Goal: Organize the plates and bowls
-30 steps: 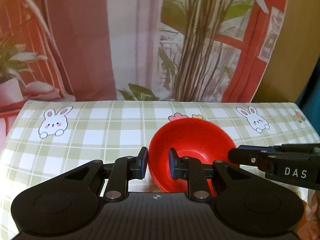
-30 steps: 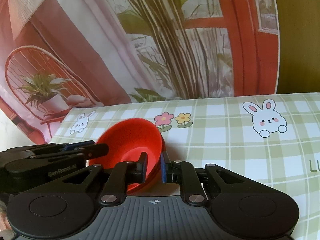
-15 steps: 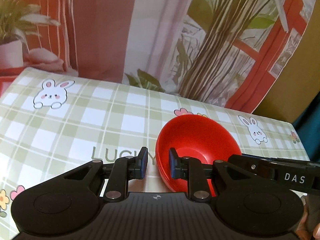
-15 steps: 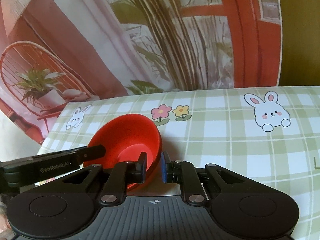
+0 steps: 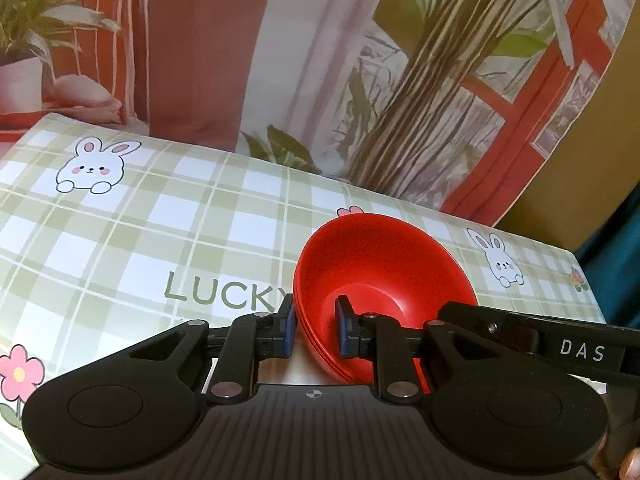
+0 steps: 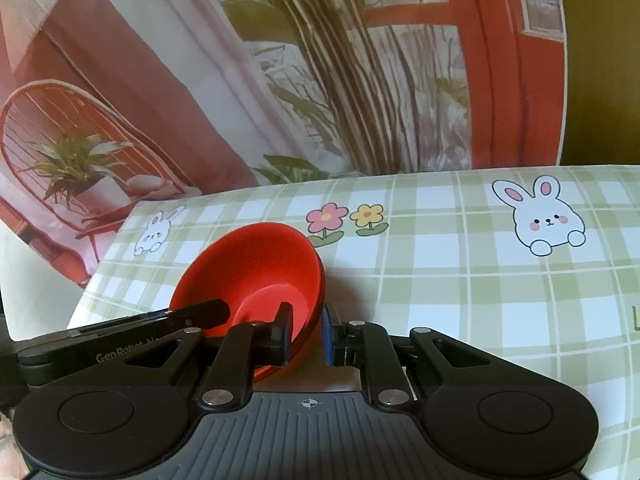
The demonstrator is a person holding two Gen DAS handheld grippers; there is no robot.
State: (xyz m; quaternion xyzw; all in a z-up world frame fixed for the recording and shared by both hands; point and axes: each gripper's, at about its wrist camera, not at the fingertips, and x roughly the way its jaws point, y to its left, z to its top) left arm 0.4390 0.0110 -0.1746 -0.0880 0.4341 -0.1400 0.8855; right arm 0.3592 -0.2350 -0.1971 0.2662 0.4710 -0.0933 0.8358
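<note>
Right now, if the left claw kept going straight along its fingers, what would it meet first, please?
The left claw already straddles the near rim of the red bowls; going on, it would likely push deeper onto that stacked wall before reaching the checked tablecloth.

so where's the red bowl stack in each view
Left wrist: the red bowl stack sits right of centre, its near rim between the left gripper fingers.
Right wrist: the stack sits left of centre, its rim between the right gripper fingers.
Shared landmark: the pink flower printed on the cloth just behind the stack.
</note>
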